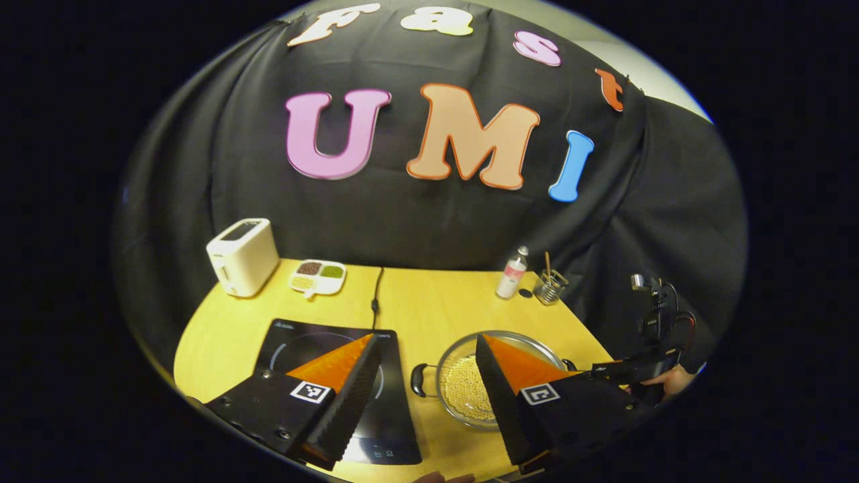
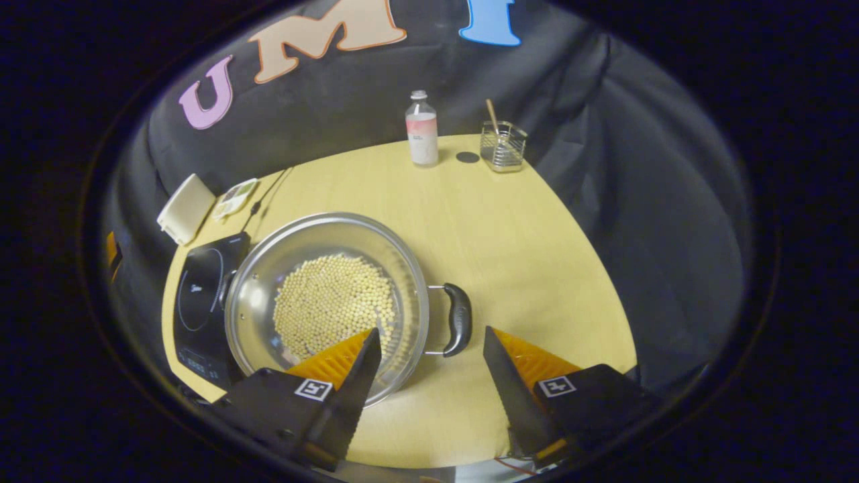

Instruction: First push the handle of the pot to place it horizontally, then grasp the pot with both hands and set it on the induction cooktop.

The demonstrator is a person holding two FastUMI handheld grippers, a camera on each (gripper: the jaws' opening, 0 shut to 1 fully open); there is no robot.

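— On the yellow table point(image 1: 429, 295), reading left to right in the left gripper view: a white toaster point(image 1: 242, 256) at the far corner, then a divided dish point(image 1: 318, 276) of dark and green fillings, then the black induction cooktop point(image 1: 302, 342) with its cord point(image 1: 376, 295) trailing toward the back wall.

— And the pot?

— Just right of the cooktop, resting on the bare tabletop beside it. The steel pot point(image 1: 463, 389) carries a layer of pale beans point(image 1: 463, 392), with one dark handle point(image 1: 419, 380) pointing at the cooktop. Behind it stand a small bottle point(image 1: 512, 272) and a wire holder point(image 1: 550, 287) with a stick in it.

— The left gripper point(image 1: 424, 382)?

— Wide open, holding nothing, one finger above the cooktop and the other above the pot. At the far right edge a hand point(image 1: 671, 381) holds the other tool.

— What about the right gripper view?

— Cooktop point(image 2: 201, 302) at the left, the pot point(image 2: 327, 302) next to it, its near handle point(image 2: 458, 318) on the right side. The right gripper point(image 2: 429, 355) hangs fully spread and empty, the handle lying between its two fingers without touching either, the left finger over the pot's rim.
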